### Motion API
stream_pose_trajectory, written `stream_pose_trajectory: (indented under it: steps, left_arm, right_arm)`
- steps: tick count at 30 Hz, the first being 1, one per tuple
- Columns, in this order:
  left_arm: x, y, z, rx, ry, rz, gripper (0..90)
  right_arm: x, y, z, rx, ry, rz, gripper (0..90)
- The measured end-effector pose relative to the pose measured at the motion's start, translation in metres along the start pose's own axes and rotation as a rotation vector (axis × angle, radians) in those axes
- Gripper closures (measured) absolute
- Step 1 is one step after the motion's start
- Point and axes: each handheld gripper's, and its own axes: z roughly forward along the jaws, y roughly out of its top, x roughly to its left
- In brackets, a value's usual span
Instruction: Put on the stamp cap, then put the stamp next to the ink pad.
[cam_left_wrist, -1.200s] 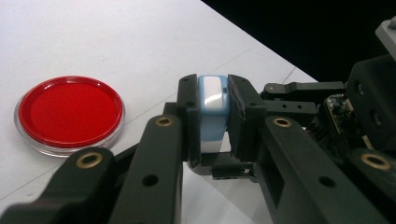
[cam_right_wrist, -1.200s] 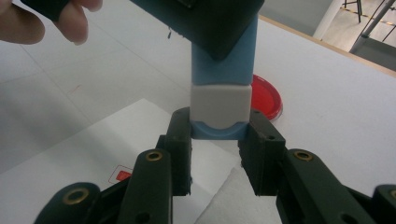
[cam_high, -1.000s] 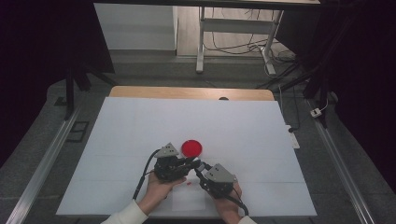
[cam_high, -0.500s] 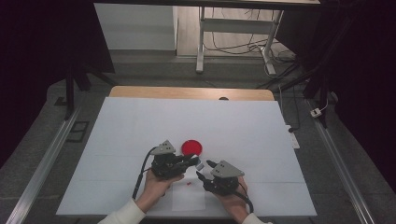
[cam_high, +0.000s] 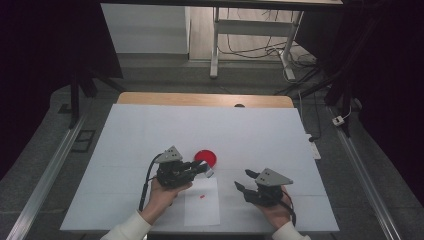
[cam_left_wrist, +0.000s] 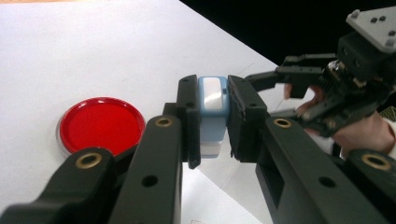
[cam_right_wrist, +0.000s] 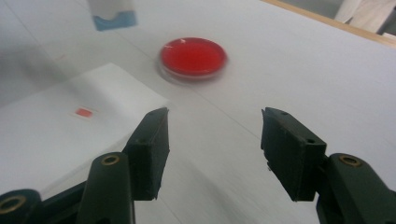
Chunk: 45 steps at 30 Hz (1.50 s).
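Black left gripper (cam_left_wrist: 212, 121) with brass-coloured rivets and a grey plate, clamped on a pale blue stamp (cam_left_wrist: 213, 109) with a white top, at the centre of the left gripper view. Left of it, a bright red round ink pad (cam_left_wrist: 102, 124) in a clear rim, on a plain white table sheet (cam_high: 150, 130) with a light wooden edge at the far side. Lower centre of the high view, a white sheet of paper (cam_high: 202, 207) bearing one small red mark (cam_high: 202, 196); at lower right, the black right gripper (cam_high: 246, 180), grey-plated as well, beside white sleeves.
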Motion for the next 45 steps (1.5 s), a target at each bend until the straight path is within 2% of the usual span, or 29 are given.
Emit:
stream_pose_trajectory:
  steps: [2,6,8,15,19,25,28,33,41,45]
  left_arm:
    - [0.000,0.000,0.000,0.005,0.000,0.004,75.5]
    - [0.001,0.000,-0.001,0.012,0.010,0.017,75.5]
    - [0.002,0.001,-0.003,0.011,0.016,0.023,75.5]
    - [0.005,0.004,-0.005,0.024,0.078,0.078,75.4]
    - [0.014,0.005,-0.008,0.028,0.119,0.087,75.4]
    - [0.036,0.009,-0.012,0.038,0.196,0.079,75.4]
    - [0.044,0.010,-0.013,0.039,0.218,0.066,75.4]
    - [0.054,0.011,-0.012,0.069,0.260,0.072,75.3]
    - [0.078,0.013,0.010,0.144,0.317,0.065,75.3]
    - [0.086,0.011,0.017,0.159,0.333,0.060,75.3]
  right_arm:
    - [-0.009,-0.004,-0.008,-0.011,-0.004,0.006,41.2]
    - [-0.026,-0.014,-0.025,0.005,-0.018,0.017,41.0]
    - [-0.033,-0.020,-0.034,0.017,-0.049,0.011,41.0]
    - [-0.053,-0.029,-0.050,0.006,-0.087,0.057,41.1]
    - [-0.054,-0.030,-0.048,0.008,-0.080,0.054,41.1]
    - [-0.052,-0.030,-0.044,0.028,-0.070,0.046,41.2]
    - [-0.051,-0.031,-0.042,0.045,-0.075,0.035,41.2]
    - [-0.052,-0.031,-0.043,0.036,-0.079,0.048,41.2]
    - [-0.054,-0.032,-0.042,0.039,-0.082,0.057,41.3]
    - [-0.055,-0.033,-0.042,0.049,-0.084,0.054,41.3]
